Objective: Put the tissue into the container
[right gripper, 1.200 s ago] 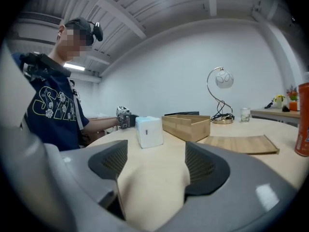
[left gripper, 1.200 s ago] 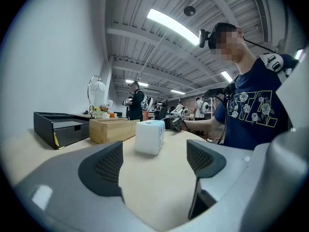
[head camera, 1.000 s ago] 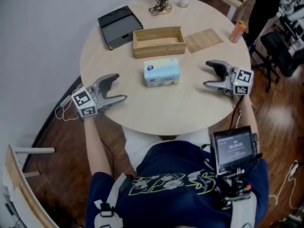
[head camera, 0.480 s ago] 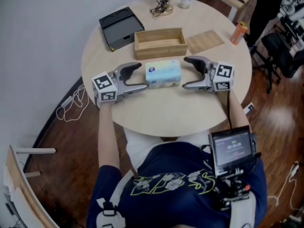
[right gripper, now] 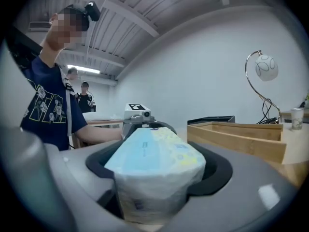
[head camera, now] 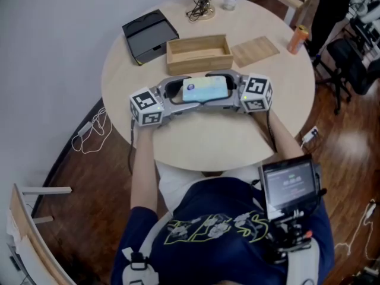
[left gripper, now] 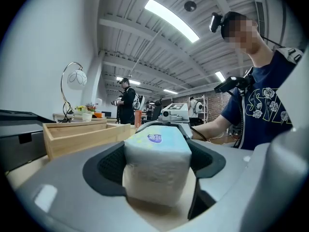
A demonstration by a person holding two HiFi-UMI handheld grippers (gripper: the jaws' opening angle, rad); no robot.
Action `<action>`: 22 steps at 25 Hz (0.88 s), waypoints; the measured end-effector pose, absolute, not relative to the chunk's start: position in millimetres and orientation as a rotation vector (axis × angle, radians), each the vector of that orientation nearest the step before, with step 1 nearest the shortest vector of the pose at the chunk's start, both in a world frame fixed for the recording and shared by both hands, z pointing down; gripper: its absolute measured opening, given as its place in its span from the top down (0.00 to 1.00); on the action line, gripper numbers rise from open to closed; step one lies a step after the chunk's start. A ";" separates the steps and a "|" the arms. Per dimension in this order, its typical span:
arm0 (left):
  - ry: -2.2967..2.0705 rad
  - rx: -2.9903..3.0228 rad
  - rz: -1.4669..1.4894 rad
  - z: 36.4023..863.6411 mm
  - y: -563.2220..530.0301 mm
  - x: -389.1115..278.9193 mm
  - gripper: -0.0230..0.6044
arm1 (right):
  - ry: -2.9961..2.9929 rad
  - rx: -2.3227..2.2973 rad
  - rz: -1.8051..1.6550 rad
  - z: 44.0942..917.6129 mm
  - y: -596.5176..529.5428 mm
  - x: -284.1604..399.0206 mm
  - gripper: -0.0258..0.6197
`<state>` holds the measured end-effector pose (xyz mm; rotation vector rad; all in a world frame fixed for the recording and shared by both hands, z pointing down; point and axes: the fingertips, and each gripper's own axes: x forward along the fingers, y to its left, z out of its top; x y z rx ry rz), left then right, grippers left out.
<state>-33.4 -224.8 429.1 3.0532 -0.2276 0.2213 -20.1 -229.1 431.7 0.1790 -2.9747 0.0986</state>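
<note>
Head camera rides above me, looking steeply down over the whole counter [head camera: 196, 141]. Camera on my left tongs [head camera: 177, 94] sits low, facing right. Camera on my right tongs [head camera: 230, 91] faces left, jaws closing round the tissue pack [head camera: 205, 89]. Both view that pack close, from opposite ends.

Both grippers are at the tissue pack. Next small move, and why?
Probably finish the grip, then lift slightly: the tissue pack lies on the table with the left gripper round one end; the jaws of the right gripper are closing on the other; the wooden box stands behind.
</note>
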 end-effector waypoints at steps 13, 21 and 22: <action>-0.352 3.031 0.210 427.8 -202.5 -32.4 0.37 | -2.978 0.105 0.080 431.1 -205.9 -16.3 0.38; -0.396 2.992 0.066 412.5 -185.7 -29.3 0.38 | -3.001 0.059 0.147 417.9 -188.7 -10.0 0.38; -0.398 3.001 0.039 405.1 -187.7 -30.3 0.38 | -3.012 0.059 0.142 410.7 -190.7 -10.6 0.38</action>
